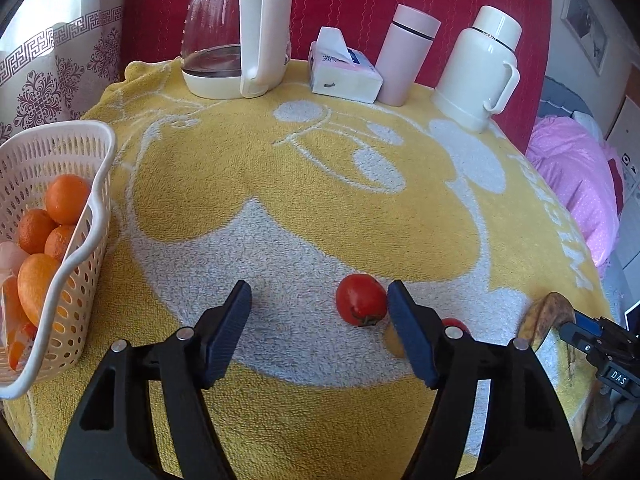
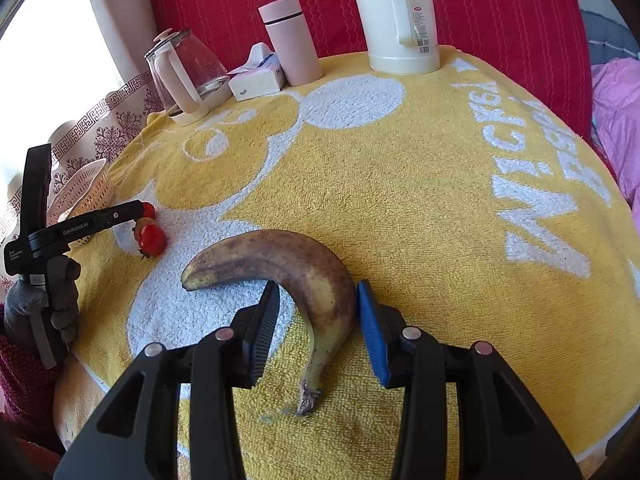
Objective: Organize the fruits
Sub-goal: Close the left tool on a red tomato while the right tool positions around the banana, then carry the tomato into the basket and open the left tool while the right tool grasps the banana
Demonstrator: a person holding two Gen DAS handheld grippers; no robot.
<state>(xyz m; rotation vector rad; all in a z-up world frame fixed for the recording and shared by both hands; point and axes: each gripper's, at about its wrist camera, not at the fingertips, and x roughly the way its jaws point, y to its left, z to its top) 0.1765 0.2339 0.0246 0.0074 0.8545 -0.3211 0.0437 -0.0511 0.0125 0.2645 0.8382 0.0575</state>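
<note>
Banana (image 2: 304, 276) lies between the spread right tool (image 2: 316, 300); spread left tool (image 1: 320, 300) flanks a tomato (image 1: 361, 299).

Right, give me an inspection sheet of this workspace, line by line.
Surface: yellow and white cartoon towel covers the table.
Job's things: white basket at the left holds oranges; two red fruits, one at the left claw's right finger, one partly hidden behind it; a browned banana lies on the towel.
Clutter: glass kettle, tissue pack, pink flask and white thermos along the back edge.
Grippers: left claw open, holding nothing; right claw open, straddling the banana.
Cables: nothing seen.
Surroundings: red quilted backdrop, patterned curtain, pink bedding.
</note>
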